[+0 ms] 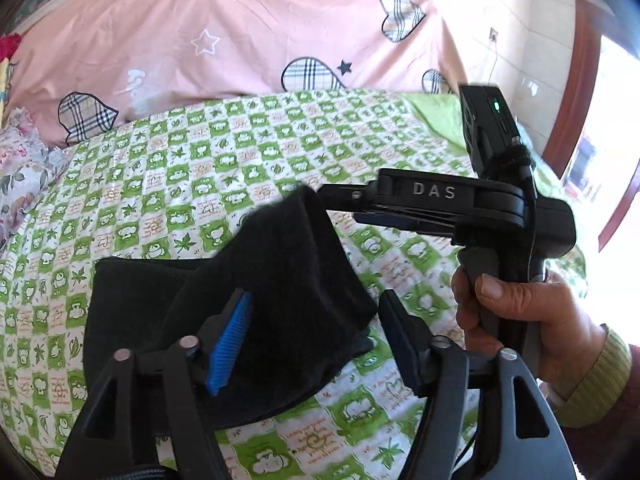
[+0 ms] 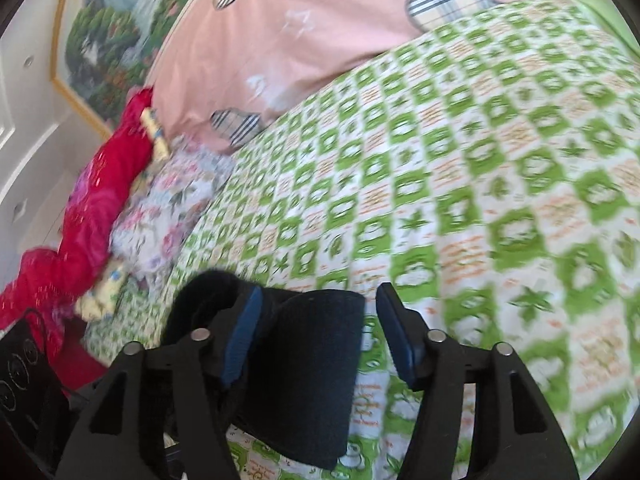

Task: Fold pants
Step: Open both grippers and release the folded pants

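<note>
— On the bed, what lies where?

— A black, soft, fleecy pair of pants point(image 1: 256, 300) rests on the green-and-white checked bedsheet with leaf and frog prints point(image 1: 224, 152). Part of it lies flat on the sheet; one end is lifted into a raised fold.

— Who lifts it?

— In the left wrist view the right claw point(image 1: 348, 196), a black two-finger tool marked "DAS", reaches in from the right. Its fingers are drawn together at the top corner of the raised fold, pinching the black cloth. A bare hand in a yellow-green ribbed cuff point(image 1: 528, 312) holds its handle.

— And the left claw?

— The left claw point(image 1: 316, 336) stands spread wide. The cloth lies against its blue ribbed pad point(image 1: 230, 340) on the left finger; the right finger is apart from the cloth, over bare sheet.

— Does the right wrist view agree?

— That view is blurred. There the right claw's two fingers appear apart, with black cloth point(image 2: 296, 372) draped beside the left blue pad point(image 2: 242, 340), so its grip is less plain from there.

— Anything behind?

— A pink quilt with plaid hearts and stars point(image 1: 248, 40) at the head of the bed, floral bedding point(image 2: 160, 216) and a red cloth point(image 2: 100, 208) at the side.
</note>
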`<state>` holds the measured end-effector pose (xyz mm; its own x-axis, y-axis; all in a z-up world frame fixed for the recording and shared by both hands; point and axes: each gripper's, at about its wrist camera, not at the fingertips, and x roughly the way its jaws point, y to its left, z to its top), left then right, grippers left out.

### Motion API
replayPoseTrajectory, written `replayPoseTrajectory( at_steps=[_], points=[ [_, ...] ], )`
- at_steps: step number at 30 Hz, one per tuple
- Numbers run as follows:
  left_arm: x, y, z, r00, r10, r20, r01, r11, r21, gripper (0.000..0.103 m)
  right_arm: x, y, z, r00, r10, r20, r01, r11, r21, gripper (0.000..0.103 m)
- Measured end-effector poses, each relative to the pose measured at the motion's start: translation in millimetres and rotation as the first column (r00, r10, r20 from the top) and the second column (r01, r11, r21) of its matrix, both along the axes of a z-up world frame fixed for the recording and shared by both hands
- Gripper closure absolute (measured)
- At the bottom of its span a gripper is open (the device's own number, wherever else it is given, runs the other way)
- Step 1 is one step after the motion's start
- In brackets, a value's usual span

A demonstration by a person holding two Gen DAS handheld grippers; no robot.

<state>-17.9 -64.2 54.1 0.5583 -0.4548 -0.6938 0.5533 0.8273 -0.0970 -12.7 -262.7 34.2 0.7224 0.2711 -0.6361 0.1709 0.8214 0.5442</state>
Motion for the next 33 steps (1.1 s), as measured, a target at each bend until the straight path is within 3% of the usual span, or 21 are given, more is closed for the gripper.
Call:
replayPoseTrajectory(
  at_steps=[8,14,21,27,33],
  points=[
    [1.5,40.2,19.1,0.997,0.073,-0.024,-0.074,0.995,-0.060,0.031,-24.8,10.7,24.4,0.995,-0.089,0.052,0.089,0.996,-0.006,0.027],
    [14.4,79.8,19.9,0.984,0.169,-0.049,-0.173,0.983,-0.067,0.030,-37.5,29.8,33.3,0.995,-0.073,0.064,0.074,0.997,-0.021,0.024],
    [34.8,119.7,12.2,0.960,0.259,-0.106,-0.267,0.961,-0.072,0.025,-42.3,57.1,28.4,0.999,-0.036,0.031,0.038,0.997,-0.069,0.020],
    [46.4,131.6,-0.7,0.954,0.263,-0.144,-0.273,0.960,-0.060,0.022,-40.7,72.2,19.8,1.000,-0.006,-0.002,0.006,0.993,-0.122,0.019],
    [65.8,139.7,-19.9,0.942,0.267,-0.204,-0.281,0.959,-0.042,0.022,-34.8,70.9,7.8,0.999,-0.012,-0.031,0.008,0.994,-0.113,0.019]
  ],
)
